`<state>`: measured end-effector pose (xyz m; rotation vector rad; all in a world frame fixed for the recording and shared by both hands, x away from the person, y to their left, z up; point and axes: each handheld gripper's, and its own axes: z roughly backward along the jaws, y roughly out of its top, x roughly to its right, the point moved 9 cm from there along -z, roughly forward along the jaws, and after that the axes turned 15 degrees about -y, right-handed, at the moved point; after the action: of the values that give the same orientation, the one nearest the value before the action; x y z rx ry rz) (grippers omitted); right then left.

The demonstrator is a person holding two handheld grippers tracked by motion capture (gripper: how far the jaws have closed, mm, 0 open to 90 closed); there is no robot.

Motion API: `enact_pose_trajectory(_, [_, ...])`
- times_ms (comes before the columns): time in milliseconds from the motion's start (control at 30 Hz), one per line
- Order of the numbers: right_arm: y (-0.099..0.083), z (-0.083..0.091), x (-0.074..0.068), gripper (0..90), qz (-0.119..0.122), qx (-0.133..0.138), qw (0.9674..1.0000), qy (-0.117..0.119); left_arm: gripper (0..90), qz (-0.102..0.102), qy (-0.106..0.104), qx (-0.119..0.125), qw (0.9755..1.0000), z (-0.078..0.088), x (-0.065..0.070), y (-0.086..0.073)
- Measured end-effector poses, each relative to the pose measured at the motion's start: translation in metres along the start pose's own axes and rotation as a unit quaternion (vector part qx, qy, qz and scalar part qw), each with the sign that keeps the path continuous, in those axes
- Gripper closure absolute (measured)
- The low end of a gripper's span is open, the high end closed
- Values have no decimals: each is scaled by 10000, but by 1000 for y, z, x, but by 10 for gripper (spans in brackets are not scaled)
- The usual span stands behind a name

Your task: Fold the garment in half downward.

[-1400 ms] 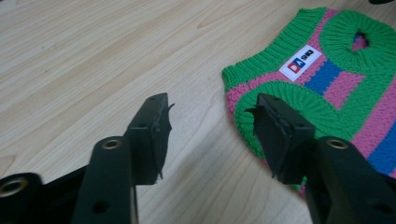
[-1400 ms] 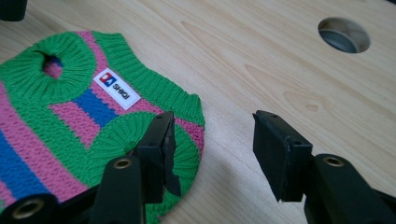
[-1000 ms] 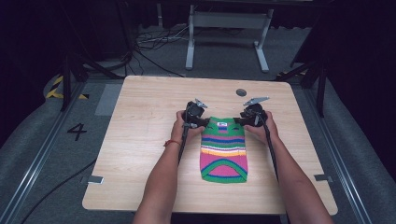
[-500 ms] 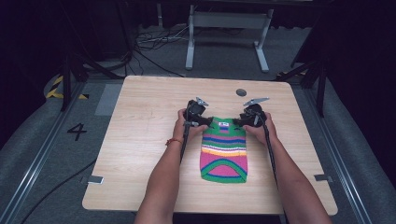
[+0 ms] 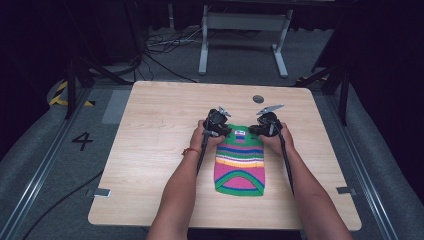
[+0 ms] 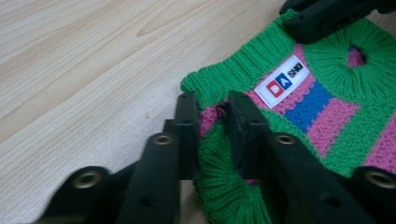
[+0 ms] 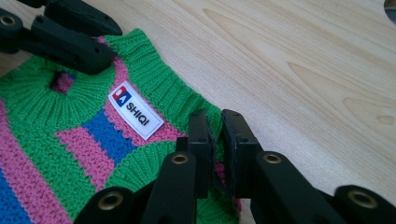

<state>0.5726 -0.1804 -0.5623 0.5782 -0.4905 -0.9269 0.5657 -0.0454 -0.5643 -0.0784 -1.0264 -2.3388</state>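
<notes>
A small knitted sweater [image 5: 240, 165] in green, pink, blue and yellow stripes lies flat on the wooden table [image 5: 150, 150], its collar at the far end. A white label [image 6: 281, 81] [image 7: 135, 110] sits near the collar. My left gripper [image 5: 220, 126] [image 6: 211, 106] is shut on the sweater's far left corner, with green and pink knit pinched between its jaws. On the far right corner my right gripper [image 5: 262, 126] [image 7: 215, 120] is shut too, green ribbing caught in its jaws. Each gripper view also shows the other gripper across the collar.
A dark round hole [image 5: 258, 99] lies in the tabletop beyond the grippers. Both forearms reach in from the near edge on either side of the sweater. A metal stand [image 5: 242, 22] and cables are on the floor behind the table.
</notes>
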Motion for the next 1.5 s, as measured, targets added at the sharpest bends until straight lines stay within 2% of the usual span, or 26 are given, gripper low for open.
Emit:
enact_pose_trajectory(67, [1, 1, 0, 841, 80, 3, 9999, -62, 812, -41, 7, -11, 10000, 2, -1, 0])
enact_pose_trajectory(133, [2, 2, 0, 842, 78, 40, 9999, -60, 816, -107, 166, -59, 9998, 4, -2, 0])
enact_pose_trajectory(200, [6, 6, -1, 842, 22, 167, 9999, 6, 818, -86, 203, -21, 9998, 8, -1, 0])
enact_pose_trajectory(300, [13, 15, -5, 842, 4, 335, 9994, 116, 816, -214, 236, -1, 9995, 16, 1, 1])
enact_pose_trajectory(367, [15, 18, -6, 842, -6, 393, 9991, 142, 810, -223, 268, 0, 9994, 19, 3, 1])
enact_pose_trajectory(400, [19, 26, -7, 842, -10, 532, 9984, 191, 808, -259, 283, 0, 9993, 22, 5, 1])
enact_pose_trajectory(433, [21, 30, -8, 842, 8, 609, 9979, 237, 807, -414, 283, 65, 9987, 28, 11, 3])
enact_pose_trajectory(500, [24, 39, -11, 842, 7, 730, 9968, 331, 806, -569, 249, 71, 9980, 35, 18, 5])
enact_pose_trajectory(533, [24, 39, -11, 842, 7, 730, 9968, 331, 805, -569, 249, 71, 9980, 35, 18, 5])
enact_pose_trajectory(600, [25, 48, -16, 841, 80, 884, 9951, 445, 803, -696, 270, 72, 9972, 44, 25, 8])
enact_pose_trajectory(667, [25, 57, -20, 840, 171, 1008, 9934, 517, 798, -781, 205, 119, 9967, 49, 31, 10])
enact_pose_trajectory(700, [24, 61, -22, 840, 198, 1069, 9922, 611, 802, -890, 170, 136, 9958, 52, 36, 10])
enact_pose_trajectory(733, [23, 68, -24, 839, 225, 1170, 9905, 682, 802, -945, 226, 83, 9952, 55, 38, 9])
enact_pose_trajectory(833, [19, 78, -24, 839, 301, 1286, 9884, 745, 803, -1142, 173, 86, 9933, 61, 48, 6])
enact_pose_trajectory(967, [12, 87, -23, 837, 292, 1352, 9868, 844, 806, -1252, 170, 121, 9919, 66, 56, 2])
enact_pose_trajectory(1067, [4, 96, -27, 835, 319, 1422, 9843, 997, 807, -1401, 138, 102, 9900, 69, 63, -5])
enact_pose_trajectory(1267, [-10, 109, -37, 830, 623, 1432, 9813, 1121, 803, -1638, -35, 63, 9865, 74, 79, -21])
enact_pose_trajectory(1333, [-14, 113, -40, 830, 702, 1423, 9805, 1155, 803, -1689, -150, 64, 9855, 74, 84, -26])
enact_pose_trajectory(1367, [-15, 114, -42, 830, 737, 1414, 9804, 1155, 802, -1741, -134, -5, 9846, 75, 86, -31])
enact_pose_trajectory(1500, [-25, 122, -50, 827, 942, 1373, 9786, 1209, 800, -1830, -198, -13, 9829, 76, 95, -41])
